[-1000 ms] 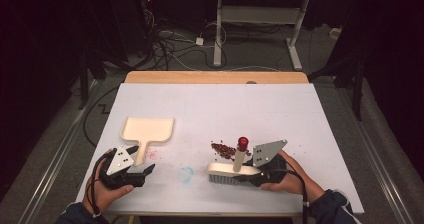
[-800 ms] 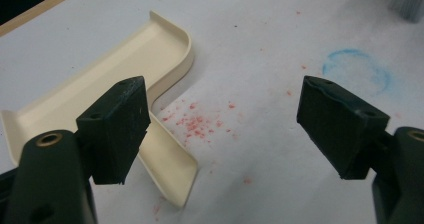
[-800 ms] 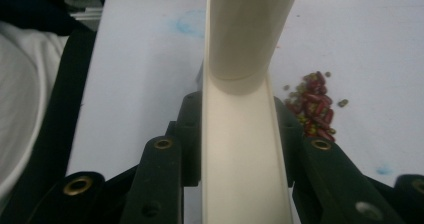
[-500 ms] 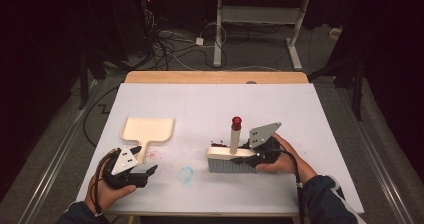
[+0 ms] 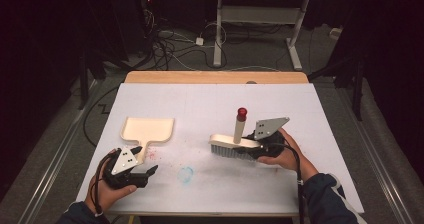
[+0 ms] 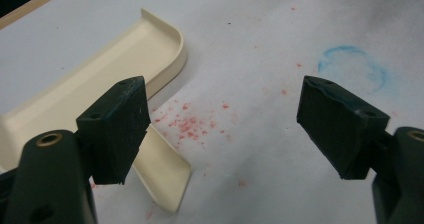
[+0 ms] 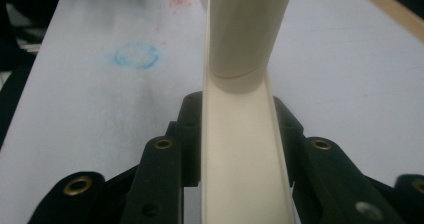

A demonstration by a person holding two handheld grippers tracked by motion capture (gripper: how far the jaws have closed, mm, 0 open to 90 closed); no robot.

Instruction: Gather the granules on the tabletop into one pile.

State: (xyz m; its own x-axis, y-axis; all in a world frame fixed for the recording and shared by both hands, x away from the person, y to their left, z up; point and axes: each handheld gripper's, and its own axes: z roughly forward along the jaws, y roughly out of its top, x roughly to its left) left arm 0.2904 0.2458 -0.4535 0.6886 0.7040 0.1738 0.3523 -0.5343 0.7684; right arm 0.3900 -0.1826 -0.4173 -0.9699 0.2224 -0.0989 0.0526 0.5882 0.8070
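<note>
— Where's the brush (image 5: pixel 235 145)?
— On the counter (image 5: pixel 310 119), right of centre, bristles down, handle up. The right tongs (image 5: pixel 258 149) are clamped on its cream back.
— And the left tongs (image 5: pixel 145 173)?
— Spread wide with nothing between them, near the front edge, just by the dustpan (image 5: pixel 147 130) handle. Pink crumbs (image 6: pixel 190 125) lie scattered beside that handle.
— So the step, I'd guess, is sweeping crumbs into the pan?
— Likely. Best to take the pan handle first and press its lip flat, then draw the brush leftward in low, short strokes so nothing slips under.
</note>
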